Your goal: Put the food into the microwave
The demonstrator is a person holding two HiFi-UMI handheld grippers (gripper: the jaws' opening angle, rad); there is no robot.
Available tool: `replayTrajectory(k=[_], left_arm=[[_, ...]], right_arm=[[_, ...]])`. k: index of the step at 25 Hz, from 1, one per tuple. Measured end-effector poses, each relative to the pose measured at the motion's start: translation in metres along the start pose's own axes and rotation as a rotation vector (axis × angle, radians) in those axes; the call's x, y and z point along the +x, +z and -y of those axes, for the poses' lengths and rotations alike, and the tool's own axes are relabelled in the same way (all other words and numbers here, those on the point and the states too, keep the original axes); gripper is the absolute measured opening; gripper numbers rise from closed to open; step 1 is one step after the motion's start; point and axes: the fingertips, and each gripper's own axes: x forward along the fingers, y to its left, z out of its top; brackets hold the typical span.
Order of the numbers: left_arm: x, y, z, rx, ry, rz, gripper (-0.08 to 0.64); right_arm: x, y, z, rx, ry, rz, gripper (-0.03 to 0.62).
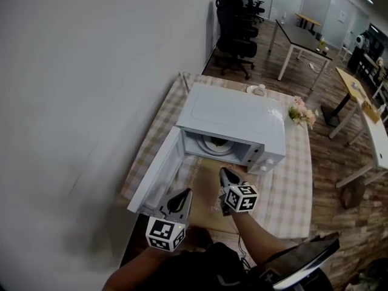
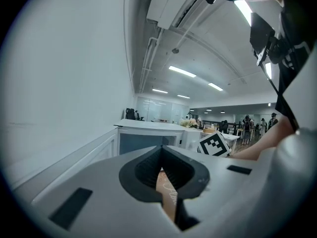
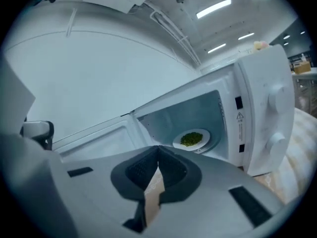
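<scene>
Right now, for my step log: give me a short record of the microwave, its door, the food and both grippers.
microwave: door open, swung left
food: green, on a plate inside the microwave
left gripper: shut, empty
right gripper: shut, empty, facing the opening
left to do: door not yet closed

The head camera looks steeply down on the open microwave point(image 1: 233, 123) and checked table point(image 1: 291, 199). Cameras riding the left gripper point(image 1: 187, 193) and right gripper point(image 1: 224, 172) sit low and close, facing nearly level along their jaws; all three views share the microwave, the right one looking into its cavity.
</scene>
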Motion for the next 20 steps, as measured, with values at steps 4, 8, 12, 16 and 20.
replayTrajectory(k=[4,8,12,16,20], left_arm=[[-0.033,-0.009,0.022,0.011,-0.014,-0.004,0.008],[-0.045,-0.005,0.03,-0.004,-0.049,0.018,0.008],[-0.052,-0.002,0.029,0.034,-0.035,-0.005,0.008],[-0.068,0.008,0.036,0.04,-0.085,0.045,0.008],[-0.079,0.02,0.04,0.069,-0.108,0.117,0.008]], right_arm=[[-0.049,0.002,-0.03,-0.03,0.003,0.023,0.009],[-0.078,0.02,-0.054,-0.083,0.022,0.074,0.009],[-0.105,0.044,-0.077,-0.223,0.012,0.124,0.009],[-0.134,0.055,-0.1,-0.222,0.005,0.158,0.009],[-0.161,0.06,-0.116,-0.231,-0.017,0.174,0.009]])
